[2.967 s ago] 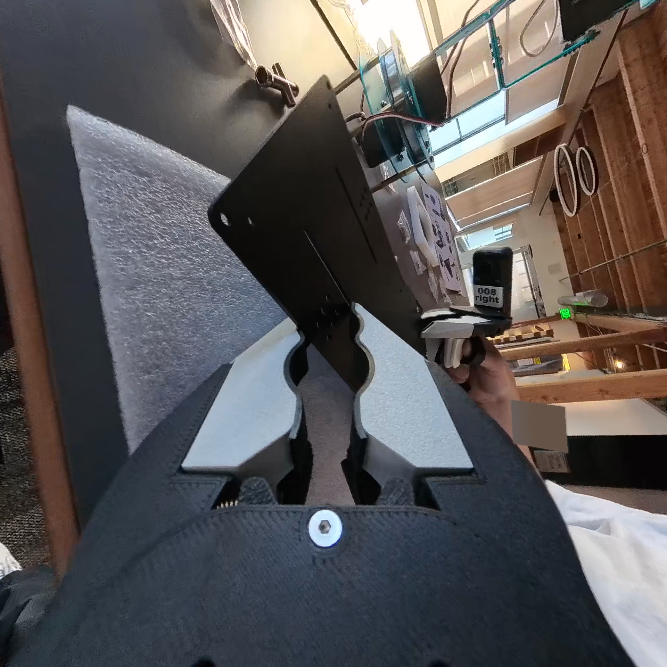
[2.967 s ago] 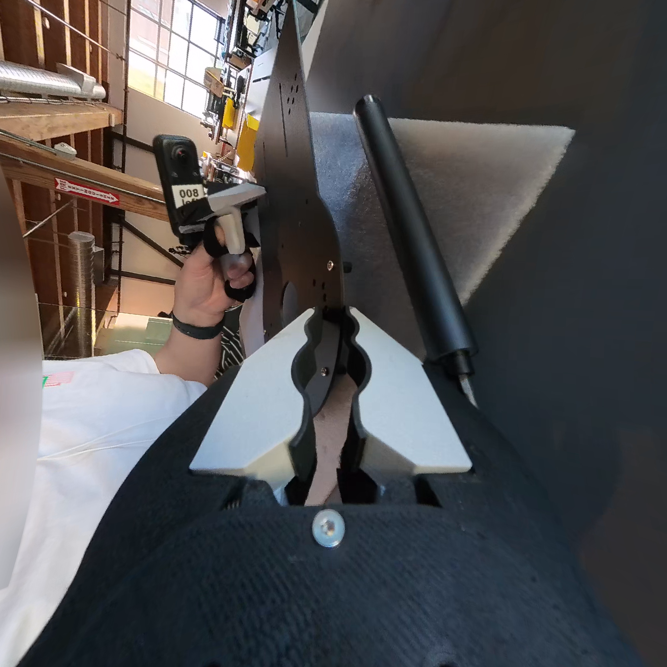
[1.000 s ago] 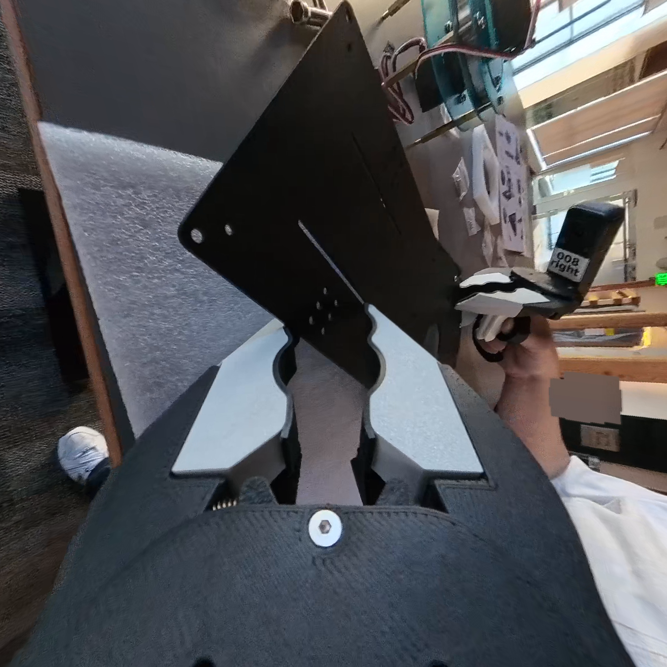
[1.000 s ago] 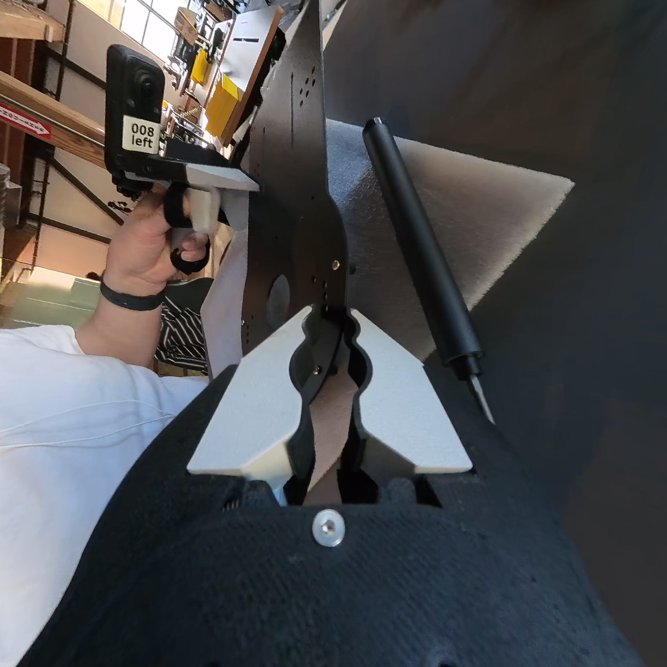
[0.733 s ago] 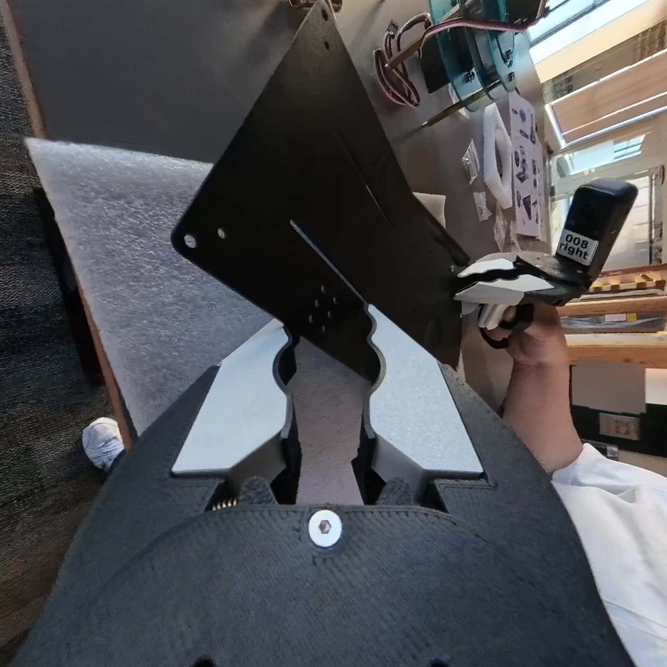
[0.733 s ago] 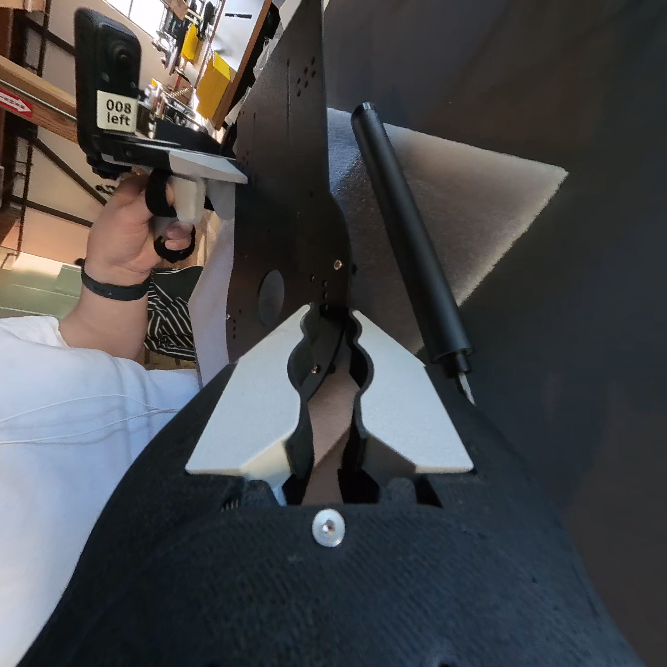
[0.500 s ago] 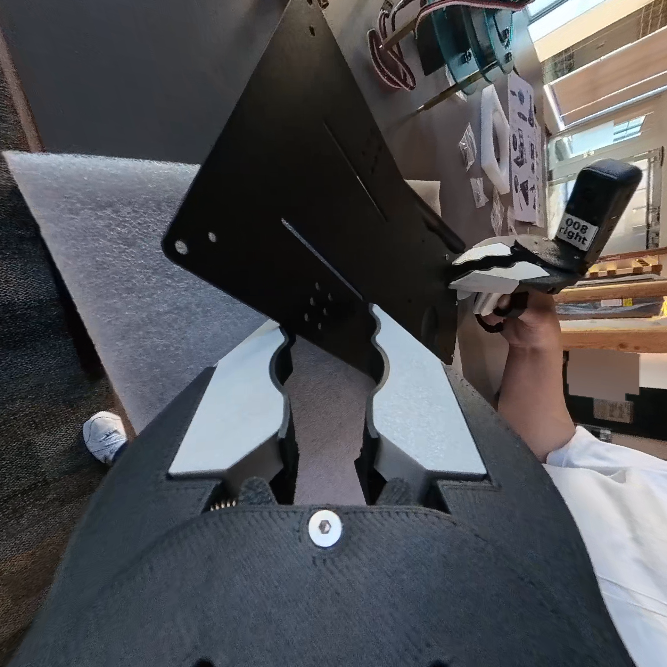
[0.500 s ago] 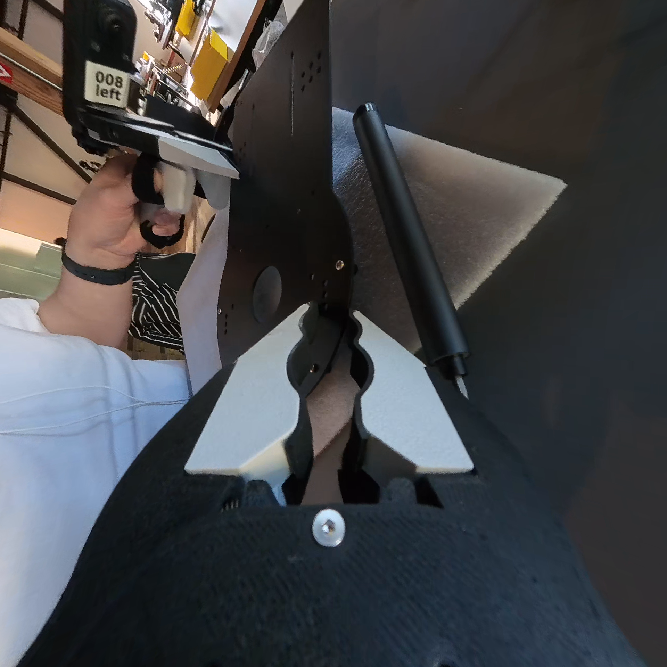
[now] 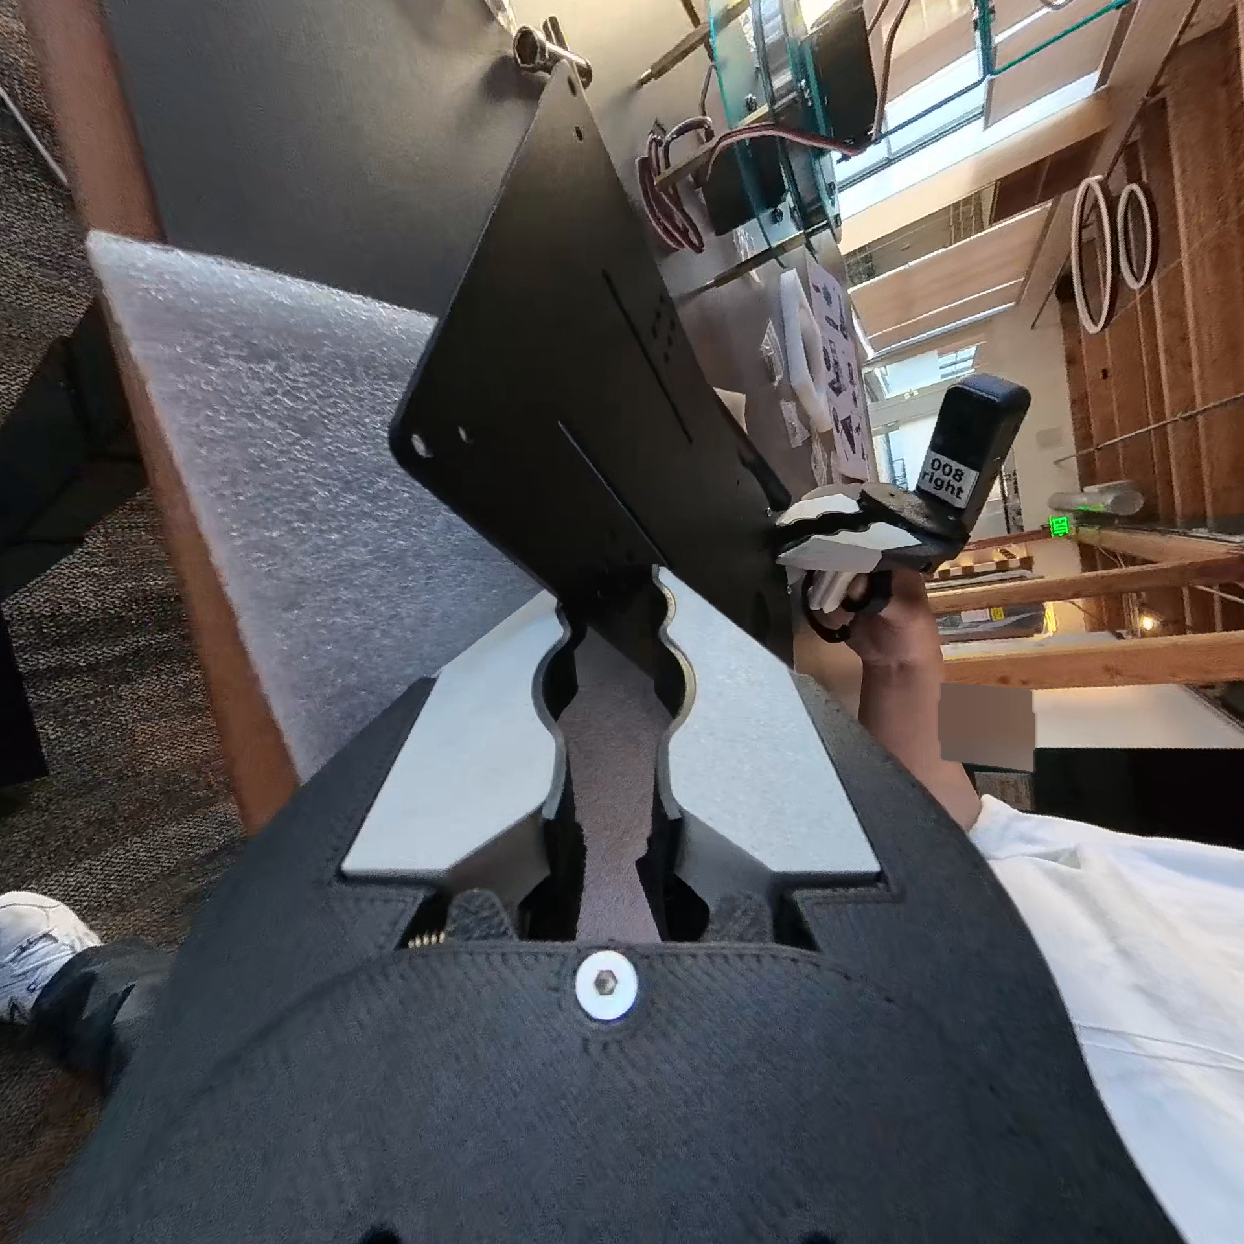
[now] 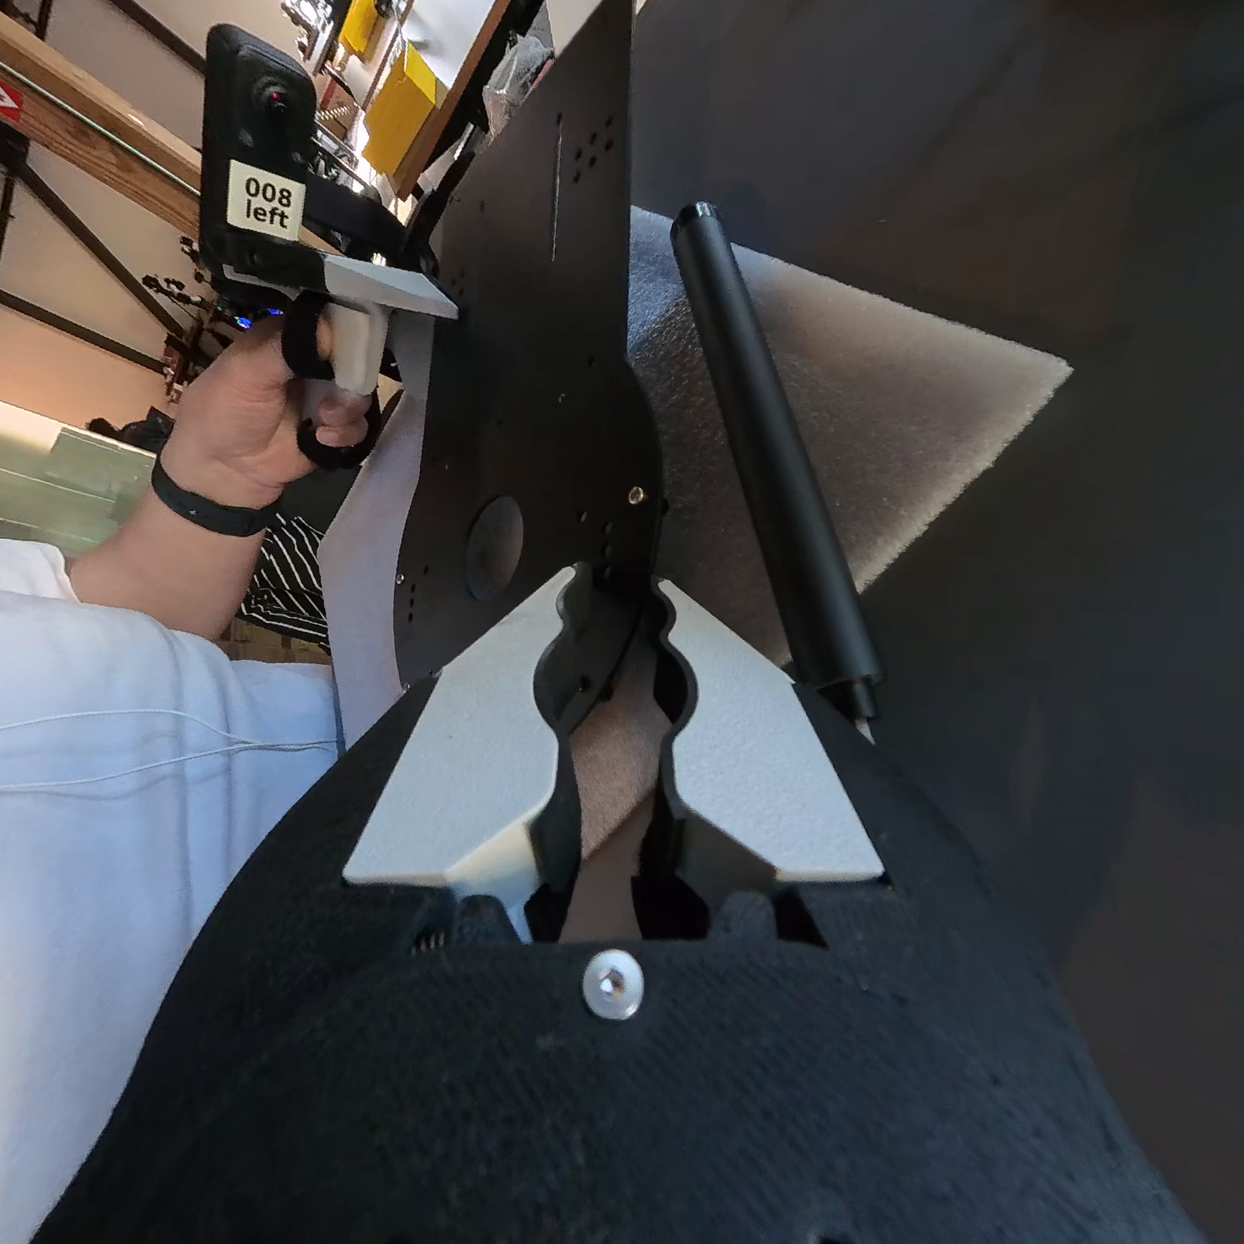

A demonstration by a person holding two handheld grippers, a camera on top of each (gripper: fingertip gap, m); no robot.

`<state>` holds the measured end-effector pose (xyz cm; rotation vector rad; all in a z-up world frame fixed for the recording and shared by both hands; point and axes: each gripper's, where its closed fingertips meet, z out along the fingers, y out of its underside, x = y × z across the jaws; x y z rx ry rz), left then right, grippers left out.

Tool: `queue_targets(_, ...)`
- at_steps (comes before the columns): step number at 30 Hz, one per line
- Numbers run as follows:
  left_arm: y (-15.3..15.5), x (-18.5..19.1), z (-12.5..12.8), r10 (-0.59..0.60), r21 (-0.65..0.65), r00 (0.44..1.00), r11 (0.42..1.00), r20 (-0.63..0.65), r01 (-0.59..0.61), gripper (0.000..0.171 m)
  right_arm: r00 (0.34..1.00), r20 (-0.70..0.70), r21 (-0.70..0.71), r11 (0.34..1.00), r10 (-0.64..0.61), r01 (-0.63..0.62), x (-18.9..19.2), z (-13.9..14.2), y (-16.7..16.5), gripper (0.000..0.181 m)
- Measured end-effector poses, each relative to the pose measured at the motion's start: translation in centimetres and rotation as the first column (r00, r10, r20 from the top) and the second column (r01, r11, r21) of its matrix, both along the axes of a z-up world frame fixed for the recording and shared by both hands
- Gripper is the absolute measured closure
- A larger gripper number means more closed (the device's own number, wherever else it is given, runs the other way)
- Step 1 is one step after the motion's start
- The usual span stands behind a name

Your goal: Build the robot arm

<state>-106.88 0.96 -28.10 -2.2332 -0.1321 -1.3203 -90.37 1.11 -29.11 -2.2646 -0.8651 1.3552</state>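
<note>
A flat black metal plate (image 9: 572,336) with small holes and slots is held tilted on edge above a white foam sheet (image 9: 289,417). My left gripper (image 9: 616,592) is shut on one edge of the plate. My right gripper (image 10: 616,585) is shut on the opposite edge of the plate (image 10: 538,370). The right gripper also shows in the left wrist view (image 9: 801,532), and the left gripper in the right wrist view (image 10: 437,303). A black pen-shaped tool (image 10: 761,417) with a metal tip lies on the foam (image 10: 909,404), just right of the plate.
The foam lies on a dark table (image 9: 303,134) with a wooden edge (image 9: 188,538). A T-shaped metal wrench (image 9: 538,47), a teal acrylic device with wires (image 9: 774,101) and white parts with a printed sheet (image 9: 814,350) lie farther back. The person's shoe (image 9: 33,942) is on the carpet. Some 15 cm of space lies between my two pairs of fingers. The left tips stand about 20 cm off the T-shaped metal wrench (image 9: 538,47).
Both grippers keep their hold on the plate. The plate and both grippers have shifted together, with the plate now tilted more steeply over the foam. The black tool has not moved.
</note>
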Motion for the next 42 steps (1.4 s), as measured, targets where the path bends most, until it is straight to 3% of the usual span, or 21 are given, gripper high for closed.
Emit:
queue_targets(18, -0.61, 0.02, -0.45, -0.043, -0.022, 0.992, 0.999, -0.119, 0.041, 0.149, 0.999, 0.030, 0.050, 0.999, 0.020, -0.021, 0.05, -0.08, -0.02, 0.166)
queue_targets(33, -0.74, -0.05, -0.50, -0.041, -0.005, 0.990, 0.999, -0.138, 0.040, 0.149, 0.996, 0.072, 0.087, 0.995, 0.049, -0.055, 0.08, -0.15, -0.20, 0.163)
queue_targets(42, -0.79, -0.14, -0.45, -0.032, 0.004, 0.988, 0.999, -0.149, 0.033, 0.149, 0.971, 0.212, 0.112, 0.984, 0.110, -0.136, 0.05, -0.22, -0.52, 0.156)
